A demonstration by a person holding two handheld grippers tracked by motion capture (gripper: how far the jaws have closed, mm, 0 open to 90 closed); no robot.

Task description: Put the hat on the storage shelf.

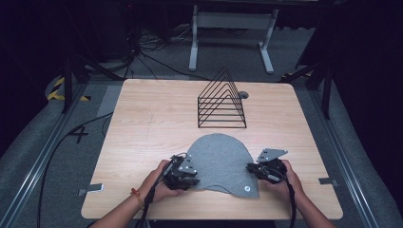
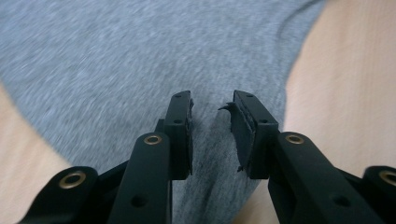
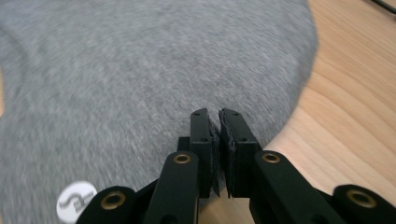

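On the table (image 1: 142,123) | grey cloth (image 1: 223,159), white round logo (image 3: 76,207) unreadable | left gripper (image 2: 212,135) fingers spread | right gripper (image 3: 218,149) fingers nearly together

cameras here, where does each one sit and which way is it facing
High view: above the person's side, looking forward and down at the table, wire rack, both forearms.
Left gripper view: on the left gripper, jaws apart, facing the grey cloth.
Right gripper view: on the right gripper, jaws nearly closed.
All views share the cloth.

Light wood-grain surface (image 1: 142,123) with rounded corners. Black wire rack (image 1: 222,100) stood toward far edge. Grey beanie (image 1: 222,161) with small white round patch lay flat near front edge.
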